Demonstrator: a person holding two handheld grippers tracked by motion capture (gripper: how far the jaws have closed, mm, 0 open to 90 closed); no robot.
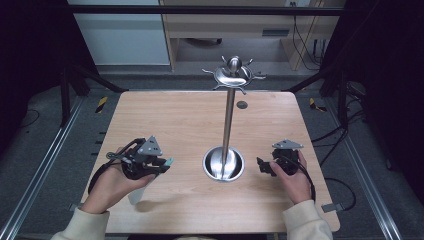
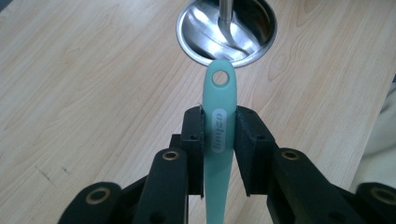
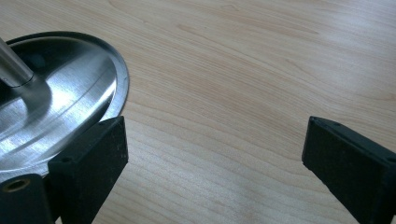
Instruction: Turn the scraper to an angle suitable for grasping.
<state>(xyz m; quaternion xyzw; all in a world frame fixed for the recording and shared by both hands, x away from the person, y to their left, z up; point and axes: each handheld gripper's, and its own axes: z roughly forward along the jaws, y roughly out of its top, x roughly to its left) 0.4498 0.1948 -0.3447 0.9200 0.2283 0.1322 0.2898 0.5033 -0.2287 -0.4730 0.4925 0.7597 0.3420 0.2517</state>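
The left gripper (image 2: 219,135) pinches the mint-green plastic utensil handle (image 2: 219,116) between its black pads, the end with the hanging hole pointing toward the polished steel rack (image 1: 229,115). That gripper is near the left edge of the light wooden table (image 1: 175,115), just left of the rack's round base (image 1: 223,165). At the table's right edge the right gripper (image 3: 215,158) has its jaws spread wide over bare wood beside the base, gripping nothing
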